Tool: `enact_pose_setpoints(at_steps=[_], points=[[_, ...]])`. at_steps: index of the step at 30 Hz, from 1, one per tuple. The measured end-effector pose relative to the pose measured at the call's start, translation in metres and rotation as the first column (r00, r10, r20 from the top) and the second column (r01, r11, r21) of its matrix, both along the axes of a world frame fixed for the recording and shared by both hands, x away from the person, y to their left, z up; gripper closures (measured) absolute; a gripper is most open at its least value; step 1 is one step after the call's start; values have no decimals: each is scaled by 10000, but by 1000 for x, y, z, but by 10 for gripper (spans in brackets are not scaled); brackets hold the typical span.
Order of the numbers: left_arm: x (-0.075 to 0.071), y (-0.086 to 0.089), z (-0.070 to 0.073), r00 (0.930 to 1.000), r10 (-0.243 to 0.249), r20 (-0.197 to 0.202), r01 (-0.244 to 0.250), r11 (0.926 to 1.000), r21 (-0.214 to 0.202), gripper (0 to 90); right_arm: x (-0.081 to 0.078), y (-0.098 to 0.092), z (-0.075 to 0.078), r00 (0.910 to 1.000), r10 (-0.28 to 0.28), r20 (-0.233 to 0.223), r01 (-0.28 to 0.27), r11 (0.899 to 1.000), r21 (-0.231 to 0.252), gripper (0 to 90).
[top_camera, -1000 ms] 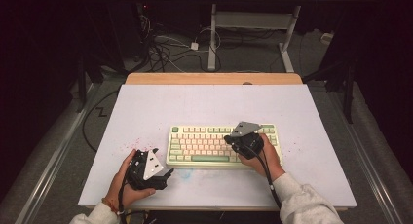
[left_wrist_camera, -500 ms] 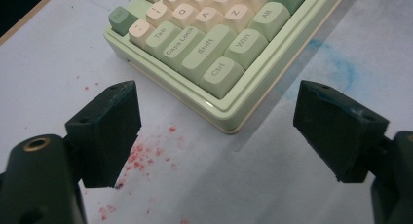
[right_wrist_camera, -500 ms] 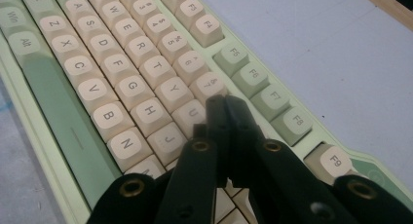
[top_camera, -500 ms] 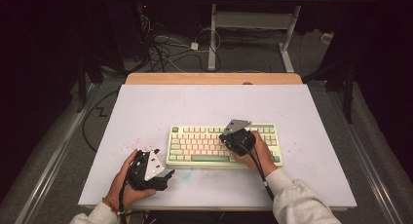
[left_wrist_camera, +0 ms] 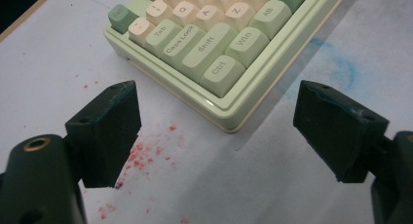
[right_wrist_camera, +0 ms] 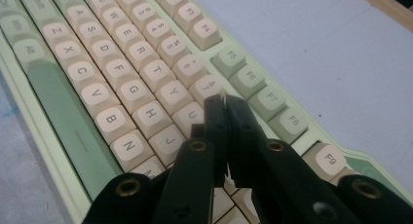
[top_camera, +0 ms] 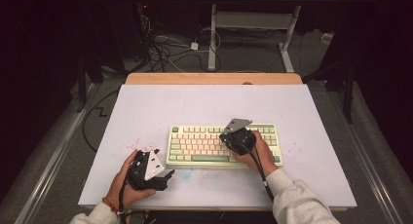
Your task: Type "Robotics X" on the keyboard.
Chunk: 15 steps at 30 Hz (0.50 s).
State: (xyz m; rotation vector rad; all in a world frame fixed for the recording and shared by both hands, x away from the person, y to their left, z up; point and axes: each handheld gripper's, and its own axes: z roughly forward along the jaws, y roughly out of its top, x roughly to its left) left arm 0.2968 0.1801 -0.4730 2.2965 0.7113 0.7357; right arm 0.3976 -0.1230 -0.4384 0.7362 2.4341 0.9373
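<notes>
Right tongs [top_camera: 229, 135] shifted left over one keyboard [top_camera: 195, 146], together; left tongs [top_camera: 165, 177] apart, empty.

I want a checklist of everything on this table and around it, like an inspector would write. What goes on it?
Surface: white table top with a wooden far edge, red specks and a blue smudge.
Job's things: green and cream keyboard, flat on the table.
Clutter: nothing seen.
Grippers: left hand-held gripper open, just off the keyboard's Ctrl corner; right hand-held gripper shut, tips over the keys near U.
Cables: one trails from the right hand-held gripper along the sleeve; a tangle on the floor.
Surroundings: dark room, grey floor, metal desk legs behind.
</notes>
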Motion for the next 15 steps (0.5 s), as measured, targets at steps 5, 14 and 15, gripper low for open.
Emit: enact_pose_setpoints(at_steps=[5,14,15], points=[[0,0,0,9999,88,85,-88,10000,-32,162,-6,-6,8,9992,-133,370,117,9989,447,868],[1,-2,-1,10000,24,8,-24,10000,86,162,-15,-20,19,9956,-331,880,240,9944,1029,760],[1,-2,-1,10000,22,9,-22,10000,97,163,-16,-21,20,9950,-359,930,262,9942,1039,727]])
